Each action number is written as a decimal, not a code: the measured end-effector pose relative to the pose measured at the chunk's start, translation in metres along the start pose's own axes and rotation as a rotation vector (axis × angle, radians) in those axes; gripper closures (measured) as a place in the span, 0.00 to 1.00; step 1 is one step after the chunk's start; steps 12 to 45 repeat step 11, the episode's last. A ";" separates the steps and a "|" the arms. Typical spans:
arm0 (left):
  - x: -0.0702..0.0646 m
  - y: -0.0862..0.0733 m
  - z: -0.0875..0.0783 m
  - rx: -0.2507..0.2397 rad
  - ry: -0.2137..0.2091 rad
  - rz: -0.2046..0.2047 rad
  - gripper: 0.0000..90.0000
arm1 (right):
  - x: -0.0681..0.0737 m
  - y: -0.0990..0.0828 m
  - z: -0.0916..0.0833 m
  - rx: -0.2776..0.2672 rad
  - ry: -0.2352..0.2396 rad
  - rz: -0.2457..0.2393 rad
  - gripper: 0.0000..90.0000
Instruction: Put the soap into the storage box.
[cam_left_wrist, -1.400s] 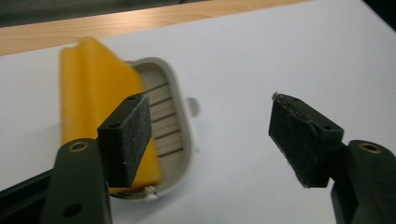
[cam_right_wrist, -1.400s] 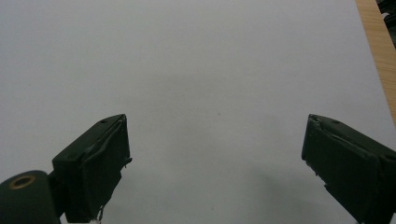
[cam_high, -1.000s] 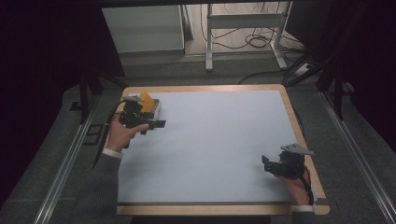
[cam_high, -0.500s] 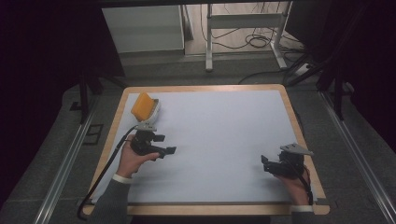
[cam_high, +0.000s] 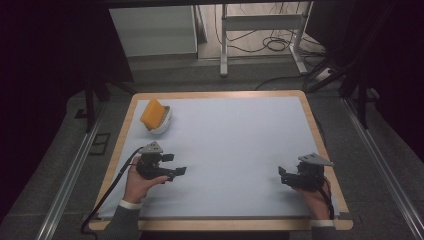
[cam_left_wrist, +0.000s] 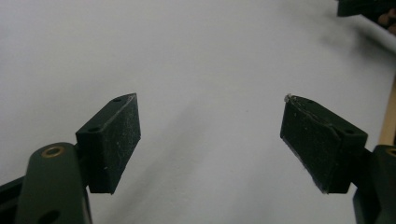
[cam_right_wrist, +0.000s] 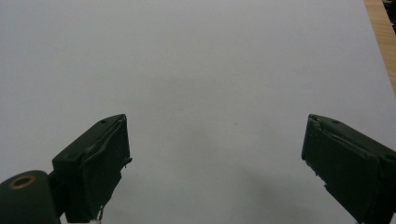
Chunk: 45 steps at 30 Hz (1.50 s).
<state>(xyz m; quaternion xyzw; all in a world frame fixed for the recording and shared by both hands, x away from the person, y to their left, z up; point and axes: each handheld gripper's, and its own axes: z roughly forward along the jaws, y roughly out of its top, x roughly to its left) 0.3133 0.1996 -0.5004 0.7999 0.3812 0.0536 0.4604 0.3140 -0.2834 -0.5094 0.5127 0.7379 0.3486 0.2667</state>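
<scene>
Far left of the high view: a yellow sponge (cam_high: 152, 113) stands tilted in a white bowl (cam_high: 161, 124) near the bench's (cam_high: 240, 150) far left corner. Both lie well beyond the left gripper (cam_high: 174, 172), on the far side of its jaws and slightly to their left, clear of any contact.

Left gripper: held in the left hand (cam_high: 140, 182) over the near left part of the bench, jaws pointing toward the bench's middle. In the left gripper view (cam_left_wrist: 208, 140) the jaws stand wide apart. Nothing lies between them; the pale grey mat (cam_left_wrist: 187, 56) is plain beneath. A cable (cam_high: 107, 190) trails from the gripper back over the near edge.

Centre: bare mat (cam_high: 235, 145) between the two grippers, which are well apart.

Right gripper (cam_high: 283, 176): held in the right hand (cam_high: 312, 197) at the near right corner, jaws pointing left toward the middle. In the right gripper view (cam_right_wrist: 217, 154) the jaws are likewise wide open, with nothing between them and the mat (cam_right_wrist: 196, 70) under them. The wooden rim (cam_right_wrist: 379, 28) of the bench shows beyond the jaws, to their upper right.

Neither gripper holds or touches anything. The sponge rests in the bowl, far from the right jaws and diagonally across the bench from them.
</scene>
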 end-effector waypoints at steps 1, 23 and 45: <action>-0.001 0.000 -0.001 -0.003 0.000 0.002 0.23 | 0.000 0.000 0.000 0.001 0.003 -0.003 0.09; -0.003 0.000 0.002 0.012 -0.002 -0.003 0.23 | 0.003 0.001 0.000 -0.002 0.004 -0.015 0.09; -0.003 0.000 0.002 0.012 -0.002 -0.003 0.23 | 0.003 0.001 0.000 -0.002 0.004 -0.015 0.09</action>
